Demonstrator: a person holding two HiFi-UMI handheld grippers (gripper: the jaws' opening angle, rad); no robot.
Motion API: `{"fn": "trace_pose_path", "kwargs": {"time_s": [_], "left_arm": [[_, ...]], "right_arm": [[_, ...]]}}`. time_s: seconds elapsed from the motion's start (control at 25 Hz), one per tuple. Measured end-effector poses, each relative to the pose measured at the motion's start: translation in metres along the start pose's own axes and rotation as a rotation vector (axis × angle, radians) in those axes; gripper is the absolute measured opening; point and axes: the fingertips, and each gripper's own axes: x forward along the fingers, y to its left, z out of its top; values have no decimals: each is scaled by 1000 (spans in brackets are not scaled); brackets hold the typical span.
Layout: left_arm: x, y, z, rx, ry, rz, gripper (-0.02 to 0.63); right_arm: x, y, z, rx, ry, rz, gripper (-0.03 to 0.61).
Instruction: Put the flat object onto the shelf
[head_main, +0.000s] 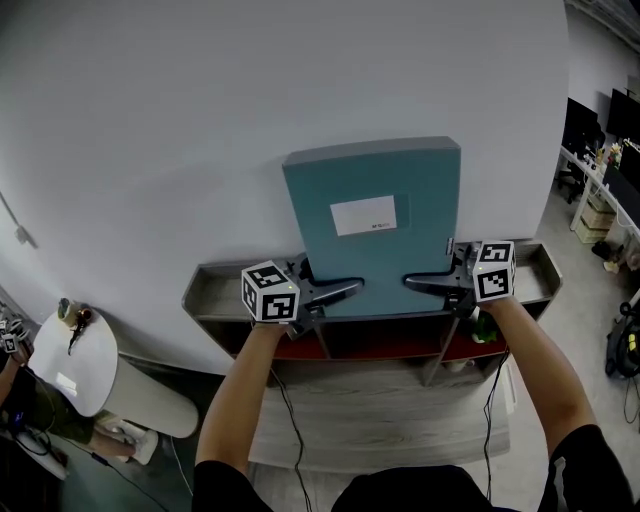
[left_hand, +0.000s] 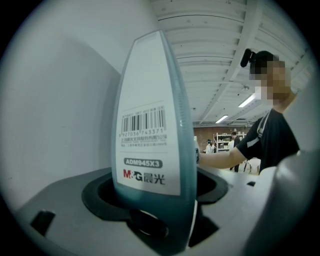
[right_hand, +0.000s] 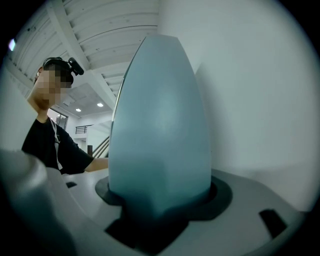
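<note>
Where teal file (head_main: 375, 230) stands on grey shelf (head_main: 215, 295), white wall (head_main: 200, 120) behind (office (head_main: 600, 150) rightward)

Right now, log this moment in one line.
file box upright on shelf | left gripper open, astride box | right gripper open, astride box

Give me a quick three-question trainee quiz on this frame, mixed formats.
1. True or false: the teal file box lies flat on the shelf.
2. The right gripper is: A) at the box's lower right edge, B) on top of the box, C) down on the floor.
3. Which gripper's view shows the box's barcode label?
Key: 1 false, it stands upright; 2 A; 3 the left gripper.
</note>
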Motion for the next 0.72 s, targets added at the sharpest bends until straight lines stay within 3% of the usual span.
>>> {"fn": "trace_pose_path", "kwargs": {"time_s": [0.4, 0.72], "left_arm": [[-1, -2, -3, 80, 3, 16, 347], [-4, 2, 1, 79, -1, 26, 347]], "right_arm": [[-1, -4, -7, -43, 45, -15, 359], [-23, -13, -10, -15, 79, -81, 357]]}}
